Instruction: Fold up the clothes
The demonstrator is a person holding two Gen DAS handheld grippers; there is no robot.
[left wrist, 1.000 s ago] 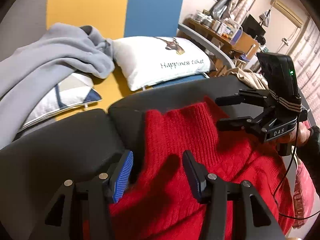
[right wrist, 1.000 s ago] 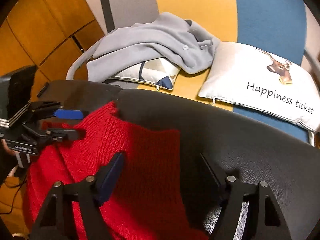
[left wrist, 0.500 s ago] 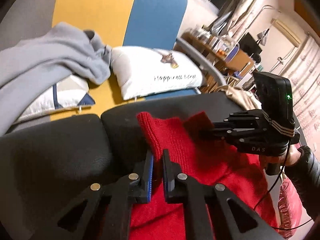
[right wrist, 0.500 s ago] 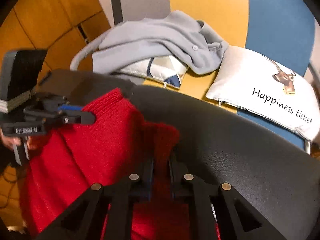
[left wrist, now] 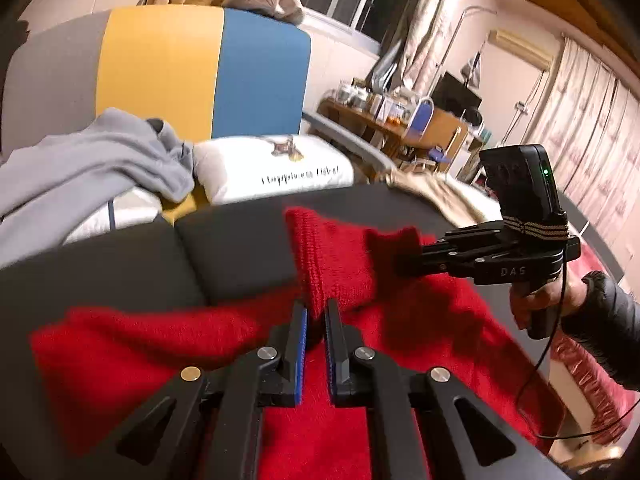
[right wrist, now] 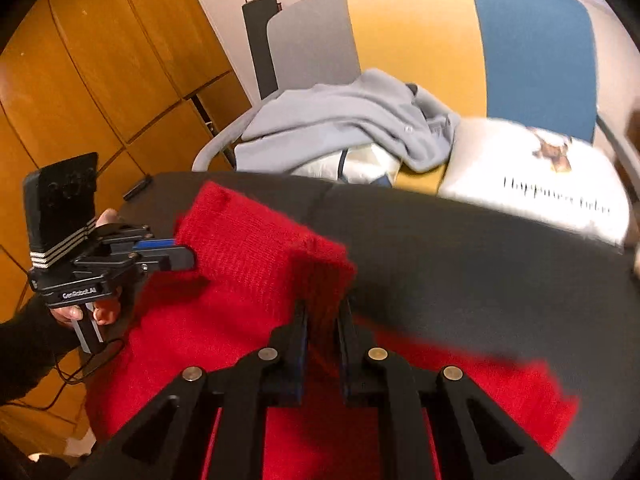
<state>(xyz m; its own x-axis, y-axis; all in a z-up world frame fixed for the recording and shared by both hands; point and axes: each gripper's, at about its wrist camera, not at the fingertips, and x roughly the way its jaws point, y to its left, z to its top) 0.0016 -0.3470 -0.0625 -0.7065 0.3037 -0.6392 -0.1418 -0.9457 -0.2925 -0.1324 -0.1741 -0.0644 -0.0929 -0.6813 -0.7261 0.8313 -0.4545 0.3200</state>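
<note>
A red knit sweater [left wrist: 344, 264] lies spread over a black padded seat [left wrist: 120, 264]. My left gripper [left wrist: 316, 306] is shut on a fold of its far edge and holds that fold raised off the seat. In the same view my right gripper [left wrist: 402, 260] pinches the raised edge further right, held by a hand in a dark sleeve. The right wrist view shows my right gripper [right wrist: 322, 306] shut on the red sweater [right wrist: 248, 248], with the left gripper [right wrist: 188, 258] clamped on the same lifted edge at the left. The rest of the sweater stays flat on the seat [right wrist: 480, 260].
Behind the seat stands a sofa with a yellow and blue back [left wrist: 200, 64]. On it lie a crumpled grey garment [left wrist: 80, 168] and a white printed pillow [left wrist: 280, 172]. A cluttered desk [left wrist: 400, 120] stands at the far right, and wooden cabinet doors [right wrist: 80, 80] are at the left.
Both grippers went from open over the sweater's far edge to shut on it. They have lifted that edge and drawn it back towards the near side.
</note>
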